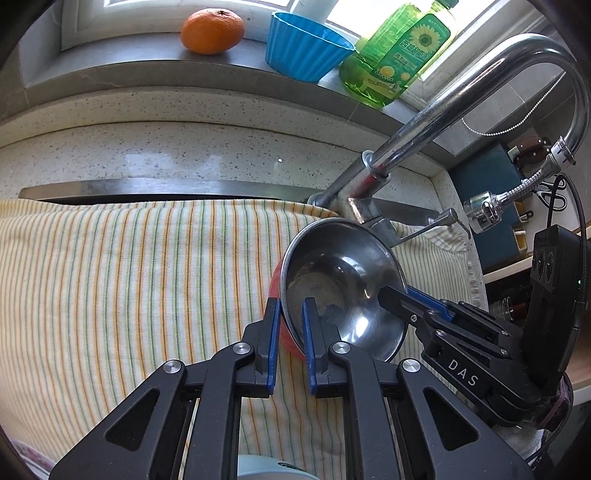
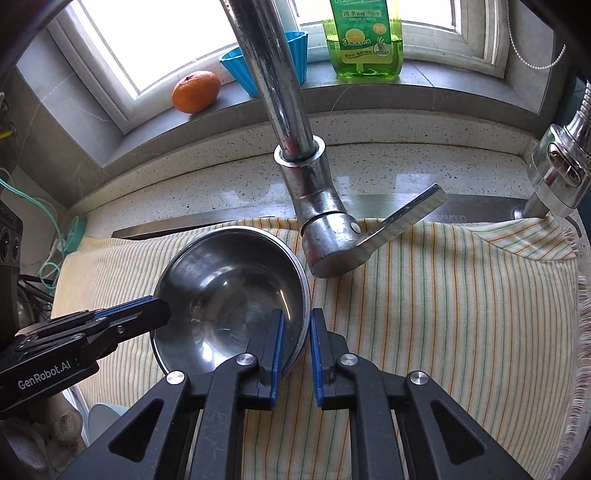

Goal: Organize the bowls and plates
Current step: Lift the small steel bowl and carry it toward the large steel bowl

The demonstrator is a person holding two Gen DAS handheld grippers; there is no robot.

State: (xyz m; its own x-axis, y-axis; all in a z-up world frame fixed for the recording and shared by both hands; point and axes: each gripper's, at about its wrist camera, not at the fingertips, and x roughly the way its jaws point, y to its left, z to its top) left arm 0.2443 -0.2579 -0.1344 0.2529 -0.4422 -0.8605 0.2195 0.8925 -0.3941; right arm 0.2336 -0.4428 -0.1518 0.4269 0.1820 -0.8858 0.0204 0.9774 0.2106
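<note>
Stainless steel bowl [image 1: 343,288] sits on the striped cloth [image 1: 129,280] spread over the sink area, just in front of the chrome tap [image 2: 317,206]. In the left wrist view a red edge [image 1: 286,336] shows under the bowl's near-left rim; can't tell what it belongs to.

Left hand-held gripper [image 1: 291,317]: jaws nearly closed, pinching the bowl's rim, one blue pad inside the bowl and one outside.
Right hand-held gripper [image 2: 297,325]: same, narrow gap, clamped across the rim on the opposite side, one pad inside, one outside.

Each gripper shows in the other's camera, reaching onto the rim from the side. Both point steeply down.

Bowl looks slightly tilted; can't tell if it rests on the cloth or is lifted clear.

Window sill behind: orange [image 1: 212,31], blue fluted cup [image 1: 306,46], green dish soap bottle [image 1: 399,51]. Speckled stone worktop [image 1: 184,147] runs between sill and sink edge.
</note>
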